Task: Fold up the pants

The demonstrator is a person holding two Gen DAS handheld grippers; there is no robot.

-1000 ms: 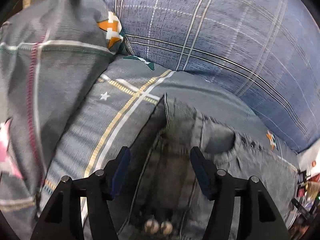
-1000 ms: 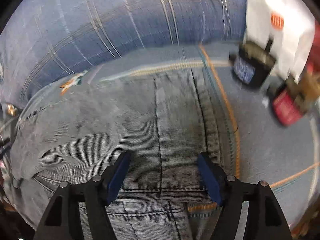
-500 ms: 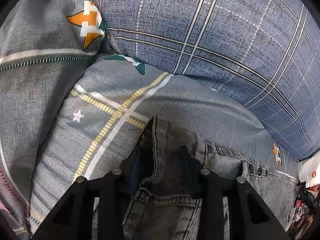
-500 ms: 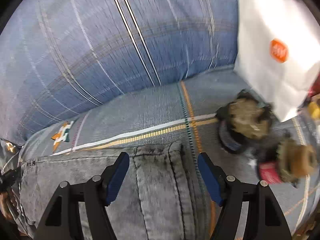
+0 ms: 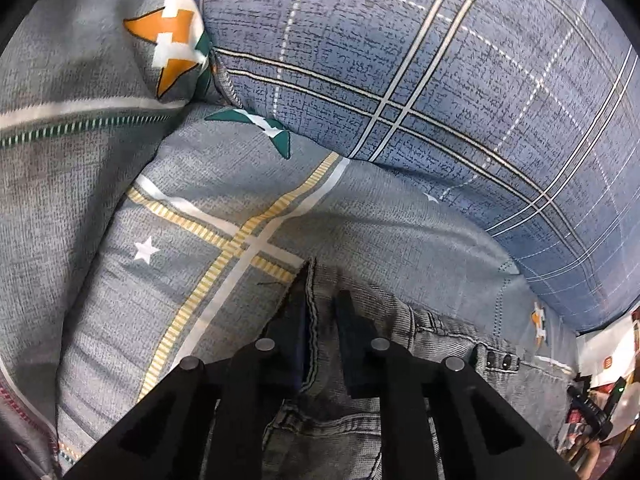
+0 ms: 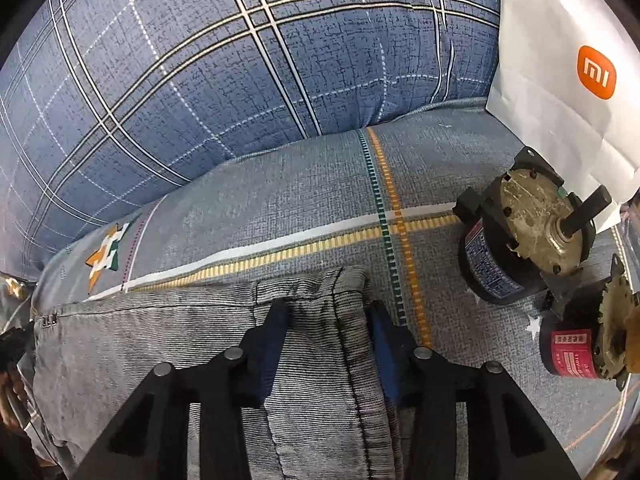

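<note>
Both grippers have closed: left gripper (image 5: pixel 320 320) and right gripper (image 6: pixel 326 320) pinch the jeans (image 6: pixel 180 332) edge; next, judging, lift and fold over.

The pants (image 5: pixel 440 420) run off the bottom edge; 1 red-labelled motor (image 6: pixel 592 344) is cut by the right rim; clutter (image 5: pixel 596 408) too small to tell
</note>
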